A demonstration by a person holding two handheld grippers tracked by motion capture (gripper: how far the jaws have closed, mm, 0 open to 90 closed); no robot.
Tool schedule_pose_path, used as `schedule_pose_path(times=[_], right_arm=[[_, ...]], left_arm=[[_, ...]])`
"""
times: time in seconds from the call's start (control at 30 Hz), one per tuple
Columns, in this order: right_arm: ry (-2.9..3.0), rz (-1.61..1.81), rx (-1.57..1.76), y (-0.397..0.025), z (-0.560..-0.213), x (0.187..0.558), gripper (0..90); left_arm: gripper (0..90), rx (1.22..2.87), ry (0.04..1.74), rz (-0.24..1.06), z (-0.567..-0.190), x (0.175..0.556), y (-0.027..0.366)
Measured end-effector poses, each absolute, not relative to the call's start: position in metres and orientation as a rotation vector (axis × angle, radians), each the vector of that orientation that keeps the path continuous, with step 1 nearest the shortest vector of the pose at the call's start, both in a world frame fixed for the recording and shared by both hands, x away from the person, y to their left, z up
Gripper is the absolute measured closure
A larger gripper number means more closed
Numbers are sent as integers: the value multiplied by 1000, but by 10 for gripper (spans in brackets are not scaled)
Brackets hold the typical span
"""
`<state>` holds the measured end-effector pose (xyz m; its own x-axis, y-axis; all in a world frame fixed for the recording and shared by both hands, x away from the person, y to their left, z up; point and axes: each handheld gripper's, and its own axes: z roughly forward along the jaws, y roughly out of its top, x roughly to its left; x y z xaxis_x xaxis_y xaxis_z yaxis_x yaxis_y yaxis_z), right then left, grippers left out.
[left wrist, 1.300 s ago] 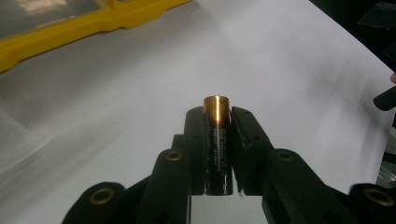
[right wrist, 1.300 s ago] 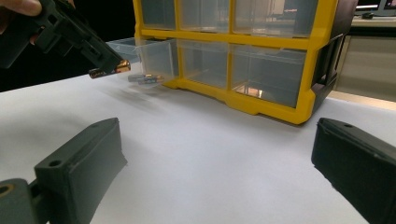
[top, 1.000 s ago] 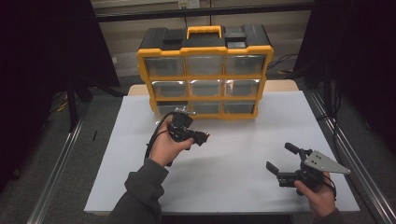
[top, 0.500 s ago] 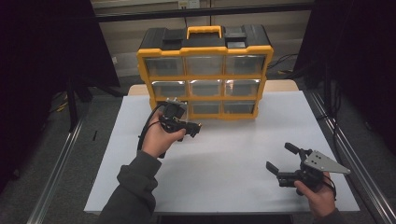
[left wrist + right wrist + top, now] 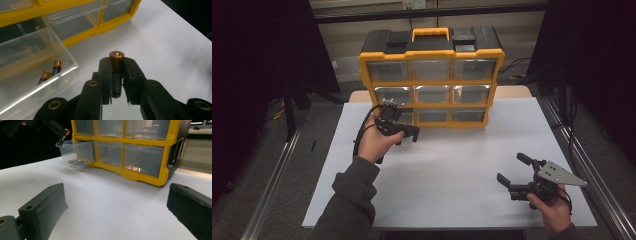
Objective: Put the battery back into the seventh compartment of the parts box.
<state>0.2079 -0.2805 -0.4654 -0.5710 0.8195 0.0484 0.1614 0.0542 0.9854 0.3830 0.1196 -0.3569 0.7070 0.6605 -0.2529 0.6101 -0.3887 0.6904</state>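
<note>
My left gripper [image 5: 411, 135] [image 5: 117, 75] is shut on a copper-and-black battery [image 5: 116, 75] that stands upright between its jaws. It hangs just in front of the pulled-out clear drawer [image 5: 27, 62] [image 5: 78, 151] at the bottom left of the yellow organizer [image 5: 432, 75]. Two batteries [image 5: 51, 71] [image 5: 78, 162] lie in that drawer. In the right gripper view the held battery [image 5: 62, 137] hovers over the drawer's near edge. My right gripper [image 5: 514, 170] stays open and empty at the table's front right.
The organizer [image 5: 140, 147] stands at the back of the white table [image 5: 452, 170] with its other clear drawers closed. Metal rails run along both table sides, and dark curtains hang left and right.
My left gripper carried the battery back and left, up to the open bottom-left drawer. The right gripper stayed still.
</note>
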Motion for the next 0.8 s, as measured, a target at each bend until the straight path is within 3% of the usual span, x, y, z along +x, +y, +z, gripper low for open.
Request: schedule_pose_path(times=[0.8], right_arm=[[1791, 1556, 982, -280, -466, 208, 18]], left_arm=[[775, 1991, 1122, 190, -348, 411, 167]])
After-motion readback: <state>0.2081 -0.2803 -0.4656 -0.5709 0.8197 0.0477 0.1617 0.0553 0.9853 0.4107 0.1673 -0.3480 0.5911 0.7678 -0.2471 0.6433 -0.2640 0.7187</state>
